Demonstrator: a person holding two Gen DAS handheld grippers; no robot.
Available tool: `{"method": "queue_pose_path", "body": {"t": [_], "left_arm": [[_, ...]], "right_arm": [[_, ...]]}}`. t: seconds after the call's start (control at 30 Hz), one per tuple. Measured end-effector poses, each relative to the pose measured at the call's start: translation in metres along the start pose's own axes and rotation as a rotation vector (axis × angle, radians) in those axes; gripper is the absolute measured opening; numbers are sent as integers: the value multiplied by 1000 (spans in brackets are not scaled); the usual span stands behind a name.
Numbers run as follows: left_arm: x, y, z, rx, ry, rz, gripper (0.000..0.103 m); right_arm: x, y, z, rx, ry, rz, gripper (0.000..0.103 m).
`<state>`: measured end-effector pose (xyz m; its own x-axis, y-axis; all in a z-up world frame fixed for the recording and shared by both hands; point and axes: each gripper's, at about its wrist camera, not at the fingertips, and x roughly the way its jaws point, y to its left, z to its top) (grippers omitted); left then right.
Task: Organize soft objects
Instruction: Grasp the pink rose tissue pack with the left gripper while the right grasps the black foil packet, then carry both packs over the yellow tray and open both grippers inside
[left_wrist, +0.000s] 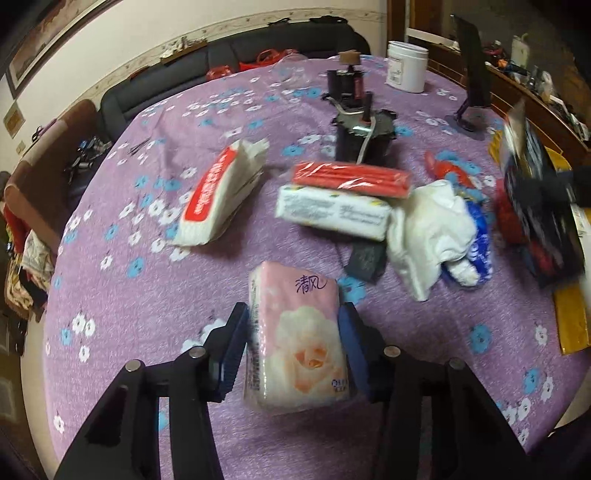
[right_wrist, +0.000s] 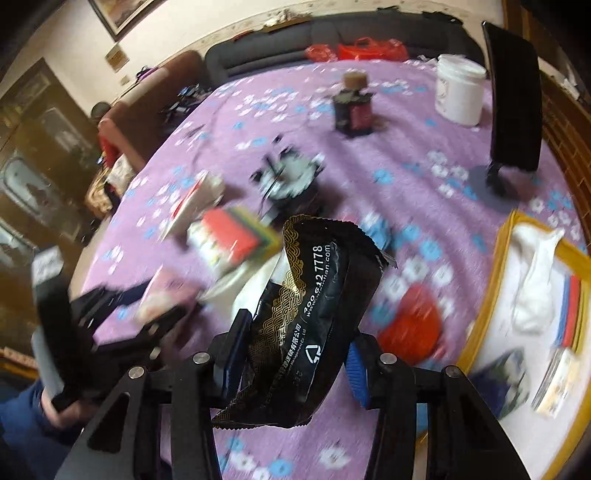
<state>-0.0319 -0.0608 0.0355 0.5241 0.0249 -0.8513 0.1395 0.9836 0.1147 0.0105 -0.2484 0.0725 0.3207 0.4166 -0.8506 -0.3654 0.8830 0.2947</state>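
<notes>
Through the left wrist view, our left gripper (left_wrist: 295, 347) has its jaws clenched on a pink tissue pack (left_wrist: 295, 339), a soft rectangular packet in glossy film printed with a pale rose, held above the near part of the bench (left_wrist: 129, 332) and its purple flowered cloth. Further off lie a red-and-white tissue pack (left_wrist: 218, 192) at left, a red pack (left_wrist: 351, 179) stacked on a white pack (left_wrist: 332, 210) in the middle, and a crumpled white cloth (left_wrist: 428, 229) to the right. The film looks slippery; we judge that a squeeze on such a yielding packet could let it slide out or buckle.

Through the right wrist view, heavily blurred, our right gripper (right_wrist: 293, 350) grasps a black foil pouch (right_wrist: 299, 314), crinkled, with gold patterning and zigzag-cut ends. A yellow-rimmed tray (right_wrist: 491, 258) at right already holds a white cloth and some packs. The pouch hangs limp and twisted, so we think it may snag the tray rim, and the fast motion could make us misplace it.
</notes>
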Motion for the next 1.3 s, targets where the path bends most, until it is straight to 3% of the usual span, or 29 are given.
{"method": "queue_pose_path", "body": {"t": [0.43, 0.77, 1.1, 1.3], "left_arm": [[4, 10, 5, -61, 13, -60, 42], [-15, -1, 15, -27, -42, -84, 41], [-37, -47, 38, 89, -98, -162, 41], [-47, -100, 54, 210, -124, -248, 41]], "right_arm": [[-1, 10, -27, 11, 23, 29, 51], [-16, 11, -29, 19, -38, 60, 51], [-48, -25, -41, 128, -105, 53, 52], [-72, -58, -59, 218, -146, 8, 52]]}}
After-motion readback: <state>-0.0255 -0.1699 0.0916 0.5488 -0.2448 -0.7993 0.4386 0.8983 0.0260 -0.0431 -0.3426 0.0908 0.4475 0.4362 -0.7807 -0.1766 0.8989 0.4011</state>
